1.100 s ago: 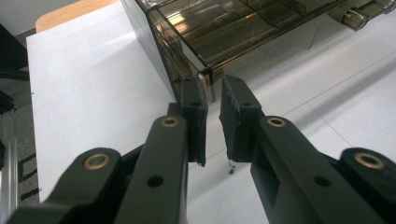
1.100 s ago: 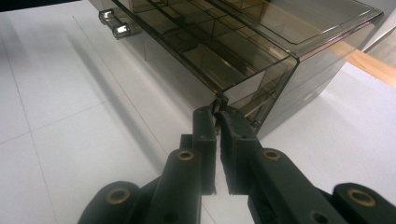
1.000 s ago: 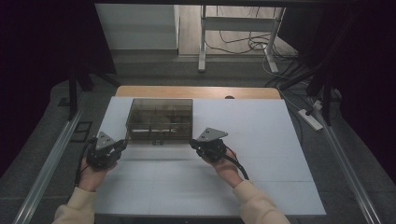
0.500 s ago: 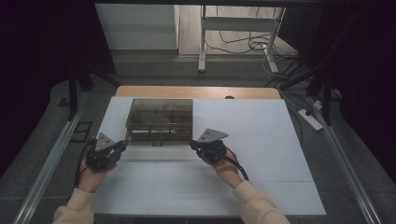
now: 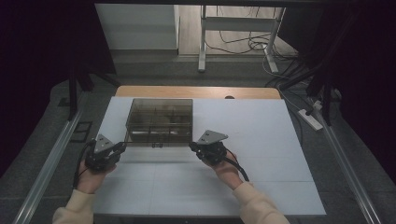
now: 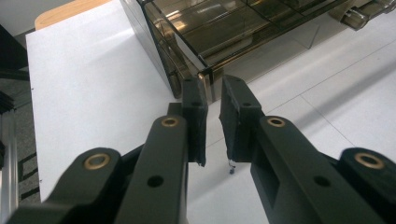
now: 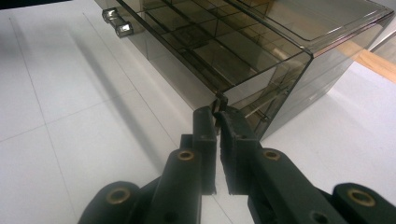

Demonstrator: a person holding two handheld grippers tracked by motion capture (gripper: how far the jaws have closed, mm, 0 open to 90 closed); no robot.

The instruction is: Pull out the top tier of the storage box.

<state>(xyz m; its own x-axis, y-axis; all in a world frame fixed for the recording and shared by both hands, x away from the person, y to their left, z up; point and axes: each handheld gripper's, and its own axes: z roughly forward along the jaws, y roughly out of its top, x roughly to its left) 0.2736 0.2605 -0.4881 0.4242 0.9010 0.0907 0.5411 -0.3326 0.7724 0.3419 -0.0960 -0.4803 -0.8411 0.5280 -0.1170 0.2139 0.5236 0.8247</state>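
a: right gripper [image 7: 217,122], jaws nearly together, just a thin slit between the pads. tips right at the near corner of the smoked clear box [image 7: 261,51], against a small tab at the corner edge. whether pinching it or only touching, cannot tell.

b: left gripper [image 6: 214,95], jaws a little apart, a narrow gap between the pads, nothing clamped in it. tips just short of the box's [image 6: 210,28] other front corner, pointing at the corner post.

a: seen from above, left gripper [image 5: 119,146] at the box's front left corner, right gripper [image 5: 192,146] at the front right corner, each in a hand with a pale sleeve coming up from the bottom edge.

b: box [image 5: 159,120] itself dark, see-through, split into compartments, lid down, a small metal latch [image 7: 116,23] on the front face.

a: sitting on the white worktop [image 5: 261,140], toward the far left part, front face toward the person. wooden strip [image 5: 196,92] along the worktop's far edge.
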